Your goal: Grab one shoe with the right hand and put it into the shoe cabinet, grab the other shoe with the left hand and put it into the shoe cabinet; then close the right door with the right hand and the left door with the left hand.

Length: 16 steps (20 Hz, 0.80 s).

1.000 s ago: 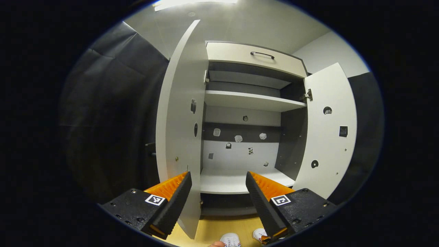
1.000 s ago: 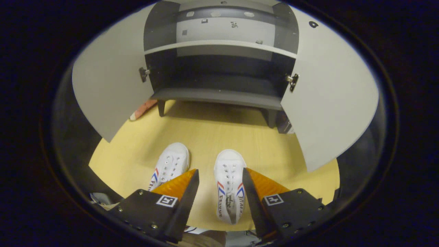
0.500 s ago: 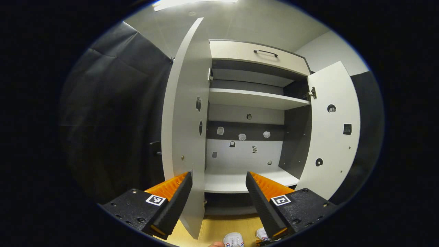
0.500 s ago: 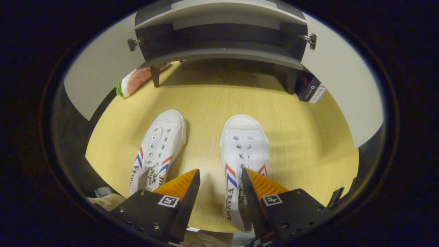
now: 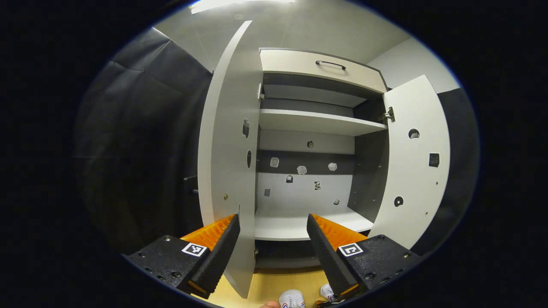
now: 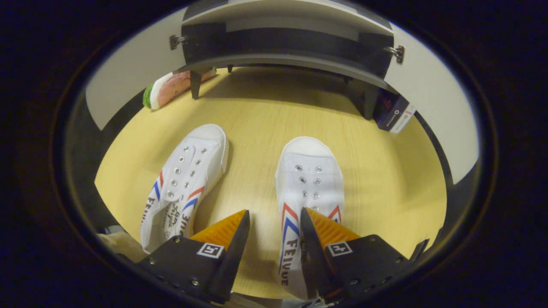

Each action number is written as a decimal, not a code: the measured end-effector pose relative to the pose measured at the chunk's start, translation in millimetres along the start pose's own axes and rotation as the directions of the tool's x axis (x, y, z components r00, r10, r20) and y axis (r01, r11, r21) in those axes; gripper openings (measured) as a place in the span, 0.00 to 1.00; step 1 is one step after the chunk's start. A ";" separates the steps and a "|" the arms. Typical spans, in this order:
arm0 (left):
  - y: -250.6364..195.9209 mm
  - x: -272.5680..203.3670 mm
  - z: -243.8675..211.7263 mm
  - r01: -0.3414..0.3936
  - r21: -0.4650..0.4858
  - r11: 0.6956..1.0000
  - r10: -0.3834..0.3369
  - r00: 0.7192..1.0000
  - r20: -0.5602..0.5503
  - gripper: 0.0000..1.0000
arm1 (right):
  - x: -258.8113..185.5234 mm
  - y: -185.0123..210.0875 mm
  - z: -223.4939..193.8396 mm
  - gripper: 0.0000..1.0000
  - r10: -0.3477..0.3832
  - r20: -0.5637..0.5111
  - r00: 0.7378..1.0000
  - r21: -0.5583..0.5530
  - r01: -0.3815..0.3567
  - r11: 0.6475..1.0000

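We see the right gripper [image 6: 274, 214] spread wide over the right shoe [image 6: 309, 188] on the floor [image 6: 385, 171]; the left gripper [image 5: 273, 218], released, faces the shoe cabinet [image 5: 308, 171], its 2 doors swung wide.

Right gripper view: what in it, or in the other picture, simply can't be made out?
- Right gripper view: the right shoe's heel, covered by the right tongs.
- Right gripper view: the left shoe's heel, cut off behind the same tongs.
- Right gripper view: the dark box by the cabinet leg, half hidden by the door.
- Left gripper view: small marks on the cabinet's back wall, too small.
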<state>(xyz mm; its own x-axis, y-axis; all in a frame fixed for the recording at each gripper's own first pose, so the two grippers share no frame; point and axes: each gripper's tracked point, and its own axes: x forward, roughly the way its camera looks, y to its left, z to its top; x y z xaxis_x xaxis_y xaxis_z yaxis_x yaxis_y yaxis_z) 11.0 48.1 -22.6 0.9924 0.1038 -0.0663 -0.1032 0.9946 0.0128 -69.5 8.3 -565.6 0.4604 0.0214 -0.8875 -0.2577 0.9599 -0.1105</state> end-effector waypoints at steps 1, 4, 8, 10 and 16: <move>0.0 -0.2 -0.7 0.000 -0.002 1.000 0.000 1.000 -0.002 0.96 | 2.1 -16.0 -3.8 0.74 -0.097 0.023 0.995 -0.049 0.098 0.994; 1.5 -1.9 -3.2 0.002 -0.008 1.000 -0.002 1.000 -0.007 0.95 | 3.4 -16.3 -1.6 0.27 -0.105 0.053 0.993 -0.055 0.108 0.993; 1.6 -3.8 -5.3 0.008 -0.010 1.000 -0.009 1.000 -0.012 0.95 | 0.5 -18.1 3.8 0.01 -0.115 0.039 0.993 -0.005 0.116 0.993; 1.5 -4.6 -6.5 0.013 -0.009 1.000 -0.013 1.000 -0.014 0.95 | -5.0 -18.7 8.4 0.00 -0.109 0.046 0.993 0.033 0.107 0.994; -0.5 -2.6 -8.7 0.028 -0.010 1.000 -0.028 1.000 -0.013 0.95 | -65.2 -25.9 70.4 0.01 -0.082 0.189 0.978 0.125 0.059 0.990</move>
<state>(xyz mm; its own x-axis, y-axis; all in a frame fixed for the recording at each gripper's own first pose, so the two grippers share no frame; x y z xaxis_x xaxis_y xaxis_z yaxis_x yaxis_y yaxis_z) 7.9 47.3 -31.1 0.9939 0.0757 -0.0800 -0.0758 0.9971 0.0011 -33.0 1.8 -473.4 0.6324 -0.0053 -0.7747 -0.1218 0.9868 -0.1062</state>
